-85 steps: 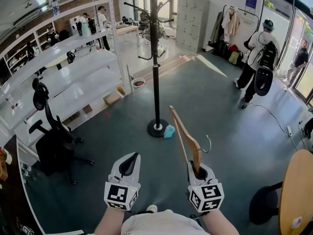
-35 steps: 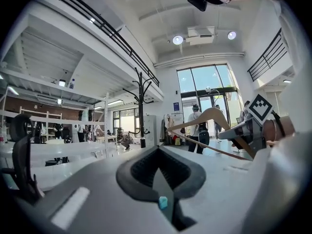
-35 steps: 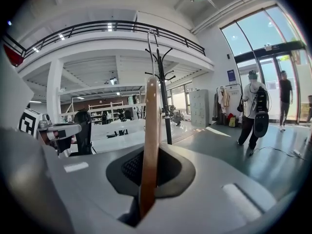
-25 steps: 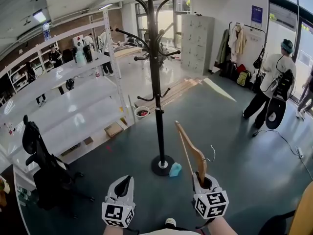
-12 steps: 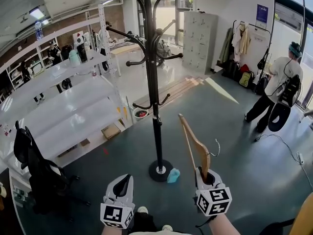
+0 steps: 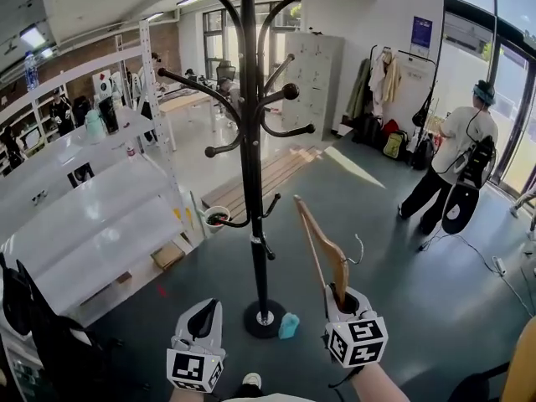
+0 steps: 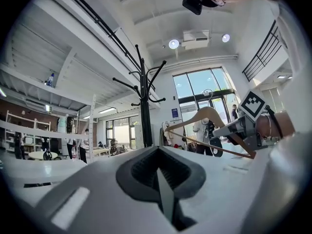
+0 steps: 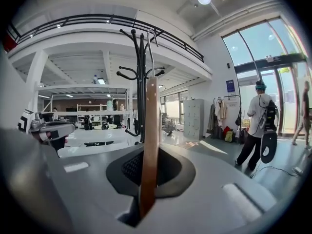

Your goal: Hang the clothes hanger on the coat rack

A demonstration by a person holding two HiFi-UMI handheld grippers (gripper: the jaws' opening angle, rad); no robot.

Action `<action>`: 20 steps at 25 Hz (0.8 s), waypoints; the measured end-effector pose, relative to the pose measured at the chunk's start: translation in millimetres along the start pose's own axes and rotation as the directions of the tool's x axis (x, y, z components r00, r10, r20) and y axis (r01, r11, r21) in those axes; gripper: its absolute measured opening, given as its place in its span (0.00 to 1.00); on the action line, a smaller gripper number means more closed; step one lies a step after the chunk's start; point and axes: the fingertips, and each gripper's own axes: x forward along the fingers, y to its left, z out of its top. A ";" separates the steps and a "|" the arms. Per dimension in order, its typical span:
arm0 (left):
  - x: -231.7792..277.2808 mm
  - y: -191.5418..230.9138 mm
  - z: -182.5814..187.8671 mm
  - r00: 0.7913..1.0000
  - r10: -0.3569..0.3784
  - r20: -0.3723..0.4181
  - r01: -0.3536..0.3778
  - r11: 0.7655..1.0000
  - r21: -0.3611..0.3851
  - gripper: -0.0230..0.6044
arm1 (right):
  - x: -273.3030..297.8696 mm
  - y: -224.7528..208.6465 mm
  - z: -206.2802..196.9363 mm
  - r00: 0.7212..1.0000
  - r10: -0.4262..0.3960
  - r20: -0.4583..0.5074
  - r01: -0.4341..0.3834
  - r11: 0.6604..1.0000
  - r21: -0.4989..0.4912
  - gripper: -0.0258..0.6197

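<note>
Our right gripper (image 6: 341, 298) had its jaws clamped on the lower end of one arm of the wooden clothes hanger (image 6: 321, 243), the wood filling the slot between the pads. From there the hanger rose toward eleven o'clock in the head view, with its thin wire hook (image 6: 358, 246) sticking out toward three o'clock, clear of everything. Our left gripper (image 6: 205, 320) sat at nine o'clock from the right one, jaws together on nothing.

We judged the hanger light and stiff, so it would not sag. Its smooth finish and the grip far out on one arm could still let it swivel between the pads. A hold nearer the neck would steady the hook, but the present one kept the hook free.

The coat rack (image 6: 249, 149) stood near, at eleven o'clock from the hanger, and its curved pegs (image 6: 289, 91) were well above it.
</note>
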 end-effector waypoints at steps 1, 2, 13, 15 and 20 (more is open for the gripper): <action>7.7 7.8 -0.9 1.000 -0.013 0.000 0.013 1.000 0.000 0.04 | 8.4 1.6 4.0 1.000 -0.011 0.001 0.011 1.000 0.001 0.08; 15.0 14.3 -1.1 1.000 -0.028 0.001 0.028 1.000 0.001 0.04 | 15.7 2.9 7.8 1.000 -0.022 0.002 0.022 1.000 0.003 0.08; 55.4 56.3 -5.5 0.993 -0.121 0.017 0.121 0.993 -0.016 0.04 | 74.3 13.3 48.7 0.996 -0.090 -0.004 0.090 0.996 0.014 0.08; 58.3 58.2 -11.3 0.991 -0.132 0.009 0.132 0.991 -0.023 0.04 | 83.5 10.4 63.4 0.995 -0.098 0.009 0.098 0.995 -0.016 0.08; 66.7 61.5 -14.3 0.990 -0.144 0.012 0.144 0.989 -0.020 0.04 | 110.6 -0.8 107.8 0.991 -0.124 0.054 0.130 0.986 -0.107 0.08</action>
